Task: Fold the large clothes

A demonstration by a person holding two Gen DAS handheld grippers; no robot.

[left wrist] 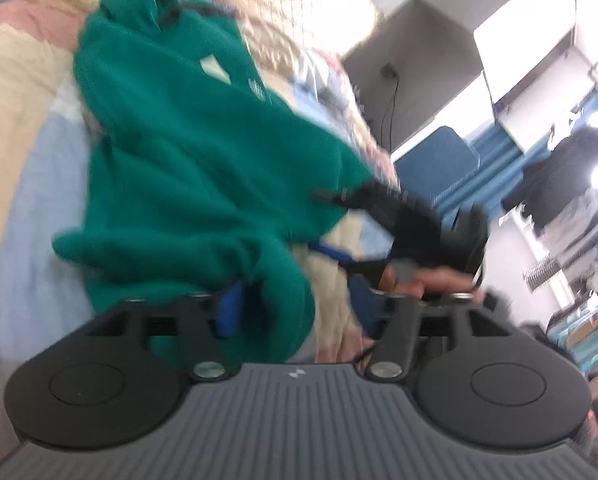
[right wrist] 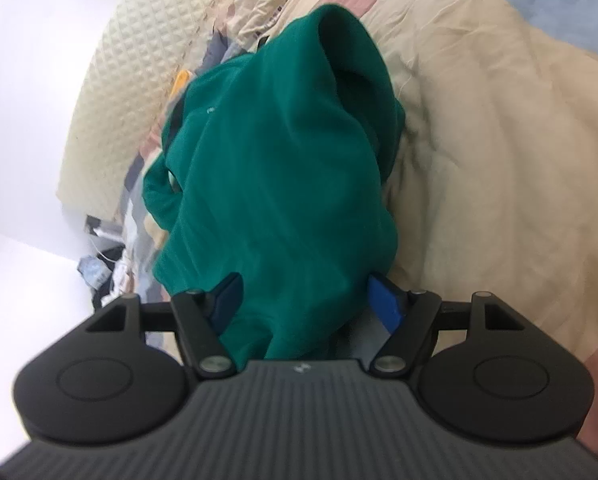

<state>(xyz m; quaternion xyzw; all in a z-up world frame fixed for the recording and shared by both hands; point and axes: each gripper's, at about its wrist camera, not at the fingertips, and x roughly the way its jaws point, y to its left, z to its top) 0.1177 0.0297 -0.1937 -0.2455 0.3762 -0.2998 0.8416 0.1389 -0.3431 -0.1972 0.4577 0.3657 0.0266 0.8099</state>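
Crumpled green fleece sweatshirt (right wrist: 283, 168) lies on patchwork beige quilted bed (right wrist: 479, 152). Right hand-held gripper (right wrist: 307, 300) open, cloth between blue pads, unpinched. Left hand-held gripper (left wrist: 299, 312) open. Only left view shows blue chair (left wrist: 435, 160) at 2 o'clock.

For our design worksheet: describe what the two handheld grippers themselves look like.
Both match: a ribbed grey body with a small pale logo, two round black discs, black linkage arms with silver pivots, and blue finger pads on the left gripper and right gripper.
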